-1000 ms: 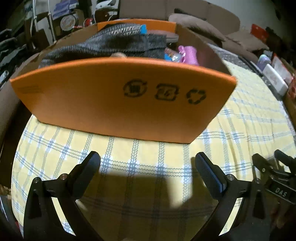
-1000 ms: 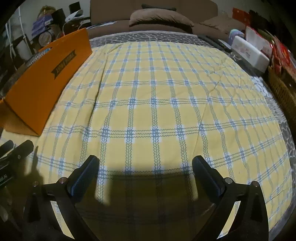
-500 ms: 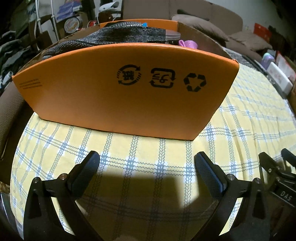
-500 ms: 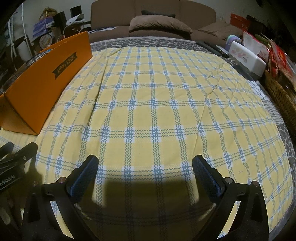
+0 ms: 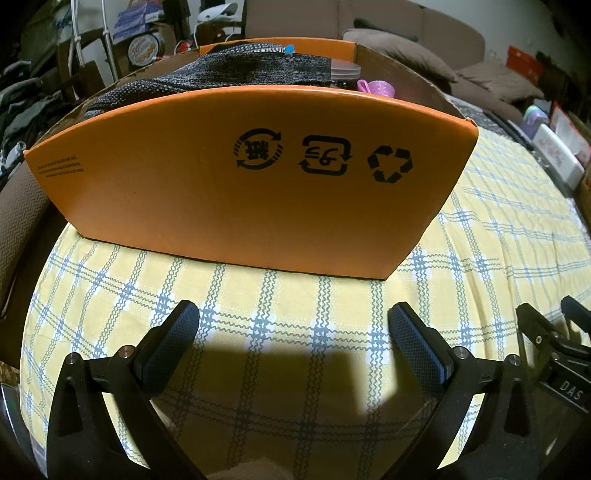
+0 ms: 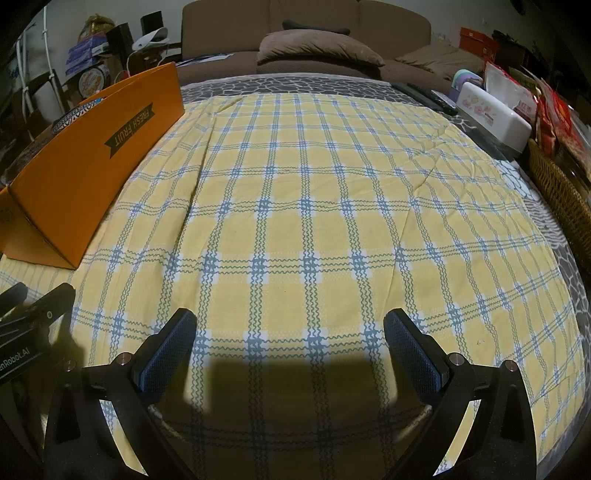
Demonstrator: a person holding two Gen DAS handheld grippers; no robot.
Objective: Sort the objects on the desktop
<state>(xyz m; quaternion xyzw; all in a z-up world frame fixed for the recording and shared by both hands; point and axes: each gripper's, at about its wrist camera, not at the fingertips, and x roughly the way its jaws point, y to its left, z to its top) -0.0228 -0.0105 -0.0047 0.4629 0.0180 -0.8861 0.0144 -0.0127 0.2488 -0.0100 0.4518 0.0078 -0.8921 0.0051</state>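
Yellow checked cloth [image 6: 314,229] with blue and white lines covers the tabletop and fills most of both views; a grey stone-patterned cover [image 6: 295,83] shows beyond its far edge at 12 o'clock in the right wrist view, with a brown sofa [image 6: 306,22] and cushion [image 6: 317,50] behind it.

Next in size is the orange cardboard box [image 5: 251,177], standing on the cloth straight ahead of the left claw [image 5: 293,343], near it but not touching. Its near wall carries three black recycling marks [image 5: 325,155] and a small block of print at 9 o'clock. In the right wrist view the same box [image 6: 92,162] sits at 10 o'clock, its long side labelled "FRESH FRUIT".

Sorted things lie inside the box: a dark grey knitted fabric [image 5: 229,75] piled across most of it, a jar with a grey lid [image 5: 345,72] toward 1 o'clock, and a small pink plastic cup [image 5: 376,88] just beside the jar.

Along the tabletop's edge at 2 o'clock in the right wrist view are a white tissue box [image 6: 495,114], red packets [image 6: 554,118] and a wicker basket [image 6: 561,192].

The left claw is spread wide and empty above the cloth. The right claw [image 6: 290,343] is likewise spread wide with nothing between its fingers, over bare cloth well apart from the box. Each claw's body shows at the edge of the other's view.
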